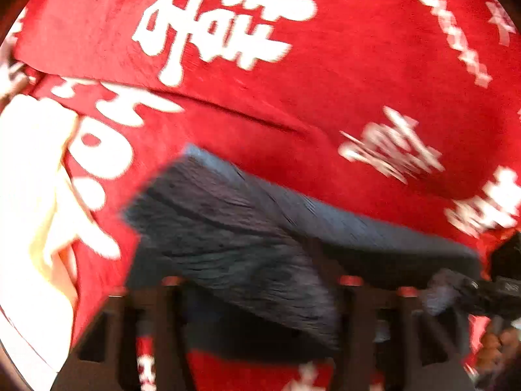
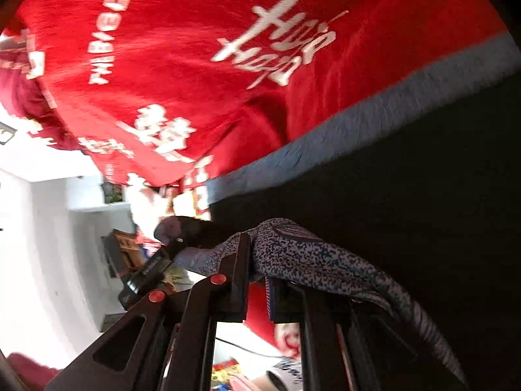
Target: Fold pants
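pants lifted over a red printed cover

in the left wrist view, the dark pants [image 1: 247,224] lie across the middle of the picture, from about 9 o'clock down to 4 o'clock, and the cloth hangs over the left tongs [image 1: 260,296]. the two fingers of these tongs stand apart, with red dots near their tips. dark cloth drapes over the gap between them, but the picture is blurred and i cannot tell if the pads press on it. under the pants there is a red cover [image 1: 342,75] with big white printed characters; it fills the top half of the view. at 9 o'clock a pale cream cloth [image 1: 32,195] lies on the red cover. at 4 o'clock the other gripper shows small and dark, touching the edge of the pants.

in the right wrist view, the right tongs [image 2: 257,273] are together and clamped on a speckled grey part of the pants [image 2: 293,251]. this fabric comes up between the fingers and then falls away to 5 o'clock. a grey-blue band [image 2: 358,123] of the pants runs from 3 o'clock side up to 1 o'clock, with black cloth below it. the red cover [image 2: 182,65] is at 12 o'clock. at 8 o'clock a white wall [image 2: 39,244] is visible, blurred.
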